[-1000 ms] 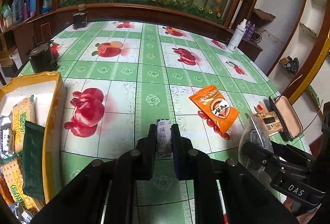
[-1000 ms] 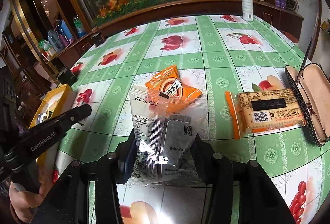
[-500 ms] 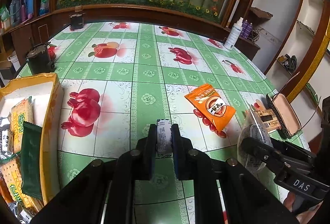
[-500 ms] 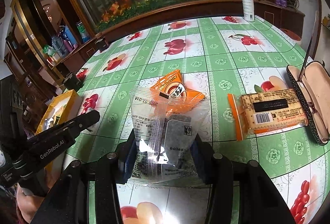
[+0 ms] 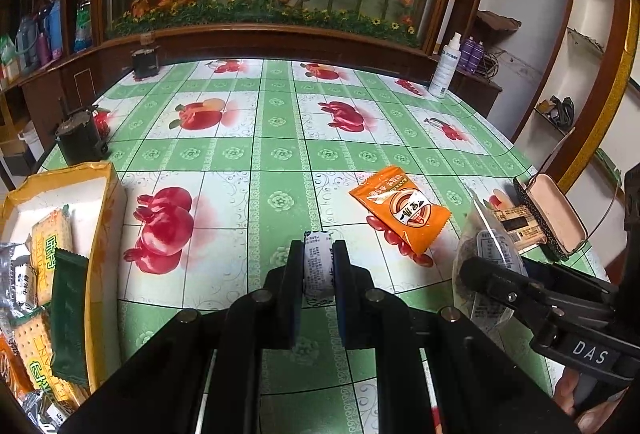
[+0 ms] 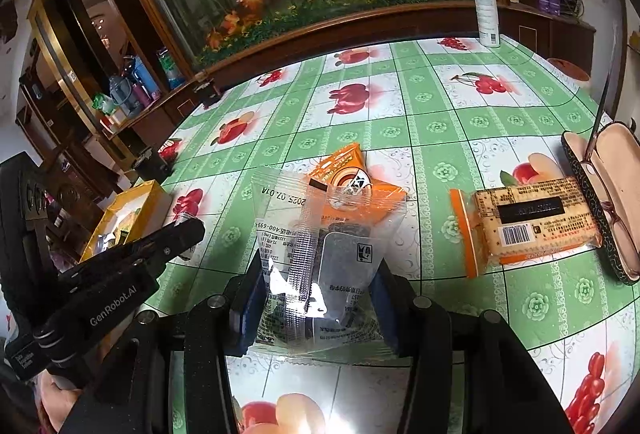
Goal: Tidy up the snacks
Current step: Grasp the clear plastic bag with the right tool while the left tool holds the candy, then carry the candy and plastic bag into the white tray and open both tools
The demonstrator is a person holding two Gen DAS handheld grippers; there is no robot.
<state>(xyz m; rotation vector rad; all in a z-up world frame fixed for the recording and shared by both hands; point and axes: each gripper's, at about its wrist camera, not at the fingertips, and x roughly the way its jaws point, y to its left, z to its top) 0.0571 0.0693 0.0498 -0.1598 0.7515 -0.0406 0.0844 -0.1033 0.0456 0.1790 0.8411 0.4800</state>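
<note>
My left gripper (image 5: 318, 254) is shut on a small white snack packet (image 5: 318, 266) held edge-on above the table. My right gripper (image 6: 320, 274) is shut on a clear snack bag with dark contents (image 6: 324, 254); it also shows in the left wrist view (image 5: 488, 258). An orange snack pouch (image 5: 400, 214) lies on the tablecloth ahead, partly behind the clear bag in the right wrist view (image 6: 348, 174). A wrapped cracker pack (image 6: 528, 222) lies to the right. A yellow box (image 5: 100, 234) at the left holds several snack packs.
An open glasses case (image 6: 600, 194) lies at the right table edge. A white spray bottle (image 6: 486, 10) stands at the far edge. A dark pot (image 5: 80, 138) stands behind the yellow box. A planter wall runs along the back.
Both grippers have lifted and drawn back slightly with their packets still held. Objects on the table have not moved.
</note>
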